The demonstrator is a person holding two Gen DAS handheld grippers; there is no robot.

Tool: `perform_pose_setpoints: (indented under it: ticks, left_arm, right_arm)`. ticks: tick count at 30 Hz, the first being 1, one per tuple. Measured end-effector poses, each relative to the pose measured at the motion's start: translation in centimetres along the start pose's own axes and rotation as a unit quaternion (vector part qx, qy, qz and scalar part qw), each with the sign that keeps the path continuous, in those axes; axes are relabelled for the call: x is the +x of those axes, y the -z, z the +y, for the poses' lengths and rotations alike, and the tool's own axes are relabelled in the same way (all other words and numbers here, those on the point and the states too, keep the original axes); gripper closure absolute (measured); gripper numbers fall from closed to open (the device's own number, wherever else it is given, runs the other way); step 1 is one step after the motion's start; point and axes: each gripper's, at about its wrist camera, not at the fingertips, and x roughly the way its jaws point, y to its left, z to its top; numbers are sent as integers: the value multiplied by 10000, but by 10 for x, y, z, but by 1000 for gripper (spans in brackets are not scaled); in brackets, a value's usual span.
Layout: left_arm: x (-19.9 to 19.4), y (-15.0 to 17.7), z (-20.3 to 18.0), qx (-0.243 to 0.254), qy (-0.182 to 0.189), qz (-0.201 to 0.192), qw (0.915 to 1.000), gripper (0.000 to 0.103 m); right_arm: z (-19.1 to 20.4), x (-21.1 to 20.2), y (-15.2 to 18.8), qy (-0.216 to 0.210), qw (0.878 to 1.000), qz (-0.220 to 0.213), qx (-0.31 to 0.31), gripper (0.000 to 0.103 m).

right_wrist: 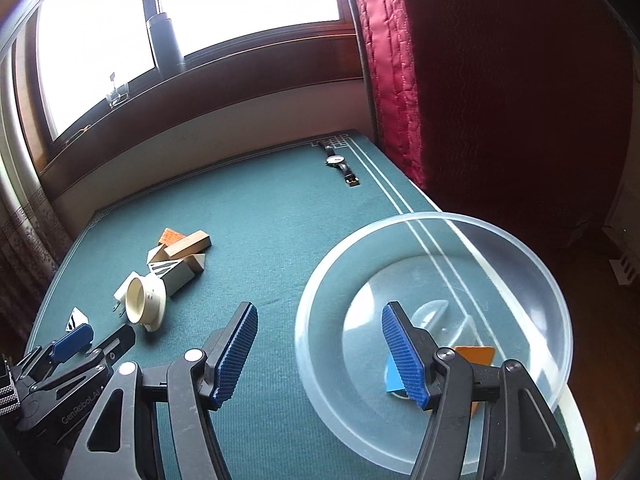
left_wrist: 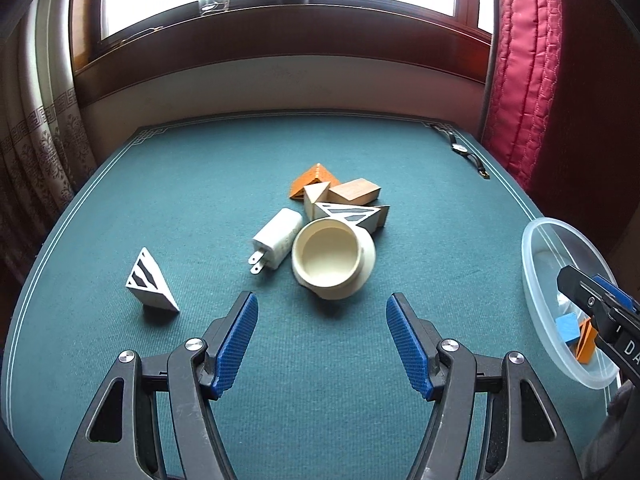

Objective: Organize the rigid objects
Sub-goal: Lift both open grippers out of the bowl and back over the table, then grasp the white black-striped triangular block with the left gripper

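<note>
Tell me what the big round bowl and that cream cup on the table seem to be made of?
The bowl looks like frosted, see-through plastic: the table's white lines show through its wall. The cream cup seems to be matte plastic, smooth with no gloss, though glazeless ceramic can't be ruled out.

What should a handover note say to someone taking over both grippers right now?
Left gripper: open, empty, over the cloth short of the pile.
Right gripper: open, empty, one finger over the bowl.
Done: blue block and orange piece lie in the bowl.
Left on the table: cup on its side, charger, striped wedge apart on the left, and the heap of wooden blocks behind the cup.
The watch lies at the far corner.
</note>
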Motion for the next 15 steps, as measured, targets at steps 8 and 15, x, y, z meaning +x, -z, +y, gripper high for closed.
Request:
perform_pose_setpoints:
  ticks: [8,15]
  left_arm:
    - [3,1,48,-438,-302,50,9986,35]
    - [3,5,92,-777,-628,50,9950,35]
  right_arm:
    - [40,9,5,-368,9987,116,-321,35]
    - [69,19,16,-641,9958,314,-580,35]
